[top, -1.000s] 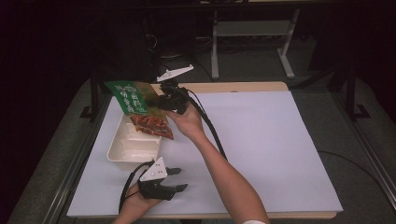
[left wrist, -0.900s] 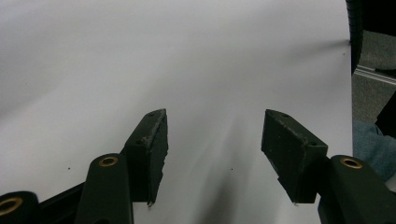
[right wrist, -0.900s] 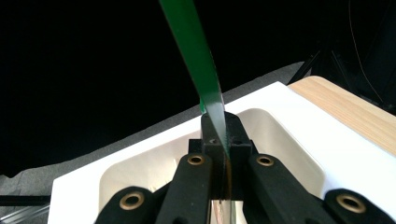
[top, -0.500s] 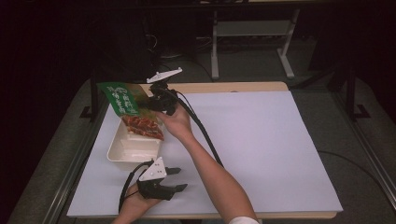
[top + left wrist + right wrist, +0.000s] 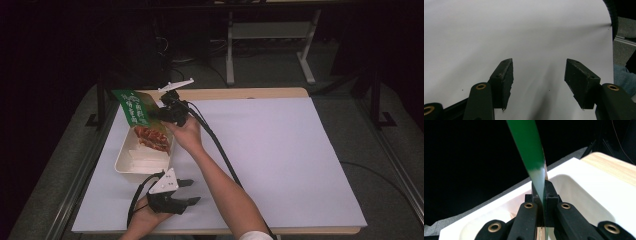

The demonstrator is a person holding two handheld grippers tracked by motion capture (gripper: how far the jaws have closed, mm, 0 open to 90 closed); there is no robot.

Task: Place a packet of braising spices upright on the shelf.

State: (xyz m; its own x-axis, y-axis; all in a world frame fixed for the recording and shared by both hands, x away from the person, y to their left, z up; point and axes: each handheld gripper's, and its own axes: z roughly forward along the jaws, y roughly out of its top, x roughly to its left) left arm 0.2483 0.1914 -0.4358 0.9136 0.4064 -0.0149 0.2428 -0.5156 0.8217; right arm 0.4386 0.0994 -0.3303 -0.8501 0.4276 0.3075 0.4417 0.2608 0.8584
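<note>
R gripper clamped tight on the flat green-topped plastic snack packet, holding it tilted over the shallow white plastic tray w/ its lower end dipping in (not let go yet), L gripper idle, jaws apart, nothing in them.

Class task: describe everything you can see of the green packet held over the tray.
The packet is a flat, glossy pouch, green with white print at its top and a picture of reddish-brown food lower down. It hangs tilted above the far end of the white tray. The right gripper is shut on its edge; in the right gripper view it appears edge-on, as a thin green strip.
</note>
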